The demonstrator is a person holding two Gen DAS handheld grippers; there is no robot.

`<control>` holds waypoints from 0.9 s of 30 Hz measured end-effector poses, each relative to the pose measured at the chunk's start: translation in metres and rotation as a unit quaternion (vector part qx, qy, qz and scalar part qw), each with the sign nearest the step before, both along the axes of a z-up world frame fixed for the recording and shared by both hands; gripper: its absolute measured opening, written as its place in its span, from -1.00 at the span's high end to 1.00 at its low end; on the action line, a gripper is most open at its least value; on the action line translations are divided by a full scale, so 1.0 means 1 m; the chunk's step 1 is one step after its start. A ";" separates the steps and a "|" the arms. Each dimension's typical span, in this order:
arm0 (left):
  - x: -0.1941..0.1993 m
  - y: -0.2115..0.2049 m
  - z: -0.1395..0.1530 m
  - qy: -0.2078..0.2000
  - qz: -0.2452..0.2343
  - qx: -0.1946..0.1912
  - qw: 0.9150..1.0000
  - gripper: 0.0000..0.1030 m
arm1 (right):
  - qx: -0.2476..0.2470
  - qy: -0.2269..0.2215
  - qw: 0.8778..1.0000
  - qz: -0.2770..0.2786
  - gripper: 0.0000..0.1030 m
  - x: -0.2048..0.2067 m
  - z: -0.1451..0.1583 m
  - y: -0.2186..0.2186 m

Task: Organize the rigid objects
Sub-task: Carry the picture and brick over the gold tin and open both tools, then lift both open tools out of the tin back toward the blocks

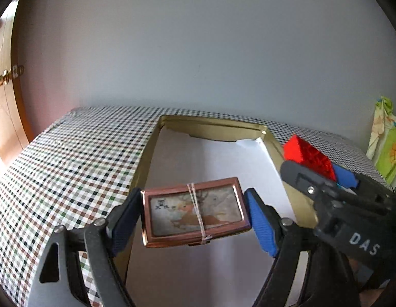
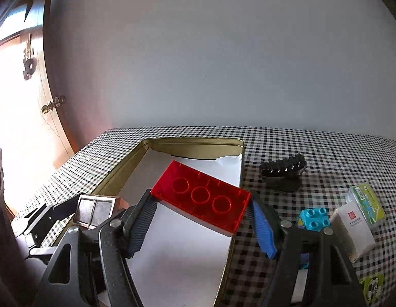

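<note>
My left gripper [image 1: 194,213] is shut on a copper-framed rectangular case [image 1: 195,211] with a faded picture and a rubber band around it, held over the near left part of a gold tin tray [image 1: 213,121] lined with white paper. My right gripper [image 2: 201,208] is shut on a clear red building brick [image 2: 201,198], its hollow underside up, above the tray's [image 2: 193,142] right side. In the left wrist view the red brick [image 1: 309,156] and the right gripper show at the right. In the right wrist view the copper case [image 2: 95,211] shows at the lower left.
The tray lies on a checked tablecloth [image 2: 326,148]. Right of the tray lie a black toothed hair clip [image 2: 283,172], a small turquoise brick [image 2: 314,218], a white box [image 2: 353,229] and a clear green-labelled case [image 2: 368,204]. A wooden door [image 2: 31,128] stands at the left, a wall behind.
</note>
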State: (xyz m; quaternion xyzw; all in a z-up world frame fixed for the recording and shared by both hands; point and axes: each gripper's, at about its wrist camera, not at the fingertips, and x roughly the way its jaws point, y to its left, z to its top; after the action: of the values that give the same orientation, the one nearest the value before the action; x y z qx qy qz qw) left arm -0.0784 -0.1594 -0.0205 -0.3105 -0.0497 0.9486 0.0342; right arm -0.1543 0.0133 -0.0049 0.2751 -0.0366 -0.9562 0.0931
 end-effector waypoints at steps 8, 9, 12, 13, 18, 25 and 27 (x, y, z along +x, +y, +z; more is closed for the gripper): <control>-0.021 -0.012 -0.001 -0.009 0.014 -0.011 1.000 -0.56 | -0.015 -0.028 0.999 0.000 -0.41 -0.018 -0.003 -0.008; -0.021 -0.012 -0.002 -0.009 0.015 -0.014 1.000 -0.56 | -0.016 -0.030 0.999 0.001 -0.41 -0.019 -0.004 -0.008; -0.025 -0.012 -0.003 -0.010 0.018 -0.028 0.999 -0.56 | -0.024 -0.041 0.999 0.007 -0.41 -0.024 -0.008 -0.007; -0.024 -0.012 -0.003 -0.010 0.018 -0.029 0.999 -0.57 | -0.026 -0.042 0.999 0.006 -0.41 -0.023 -0.008 -0.007; -0.017 -0.009 -0.001 -0.006 0.021 -0.022 1.000 -0.57 | -0.037 -0.033 0.999 0.013 -0.42 -0.019 -0.009 -0.002; -0.006 -0.003 0.002 0.013 0.029 -0.033 0.999 -0.80 | -0.053 -0.023 0.998 0.021 -0.46 -0.009 -0.008 0.006; 0.001 -0.004 0.006 0.038 0.053 -0.044 0.997 -0.99 | -0.056 -0.010 0.998 0.014 -0.47 -0.004 -0.005 0.007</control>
State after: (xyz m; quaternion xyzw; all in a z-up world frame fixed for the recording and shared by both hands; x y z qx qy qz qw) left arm -0.0779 -0.1638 -0.0145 -0.2724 -0.0227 0.9615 -0.0279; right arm -0.1581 0.0208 -0.0096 0.2792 -0.0869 -0.9486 0.1210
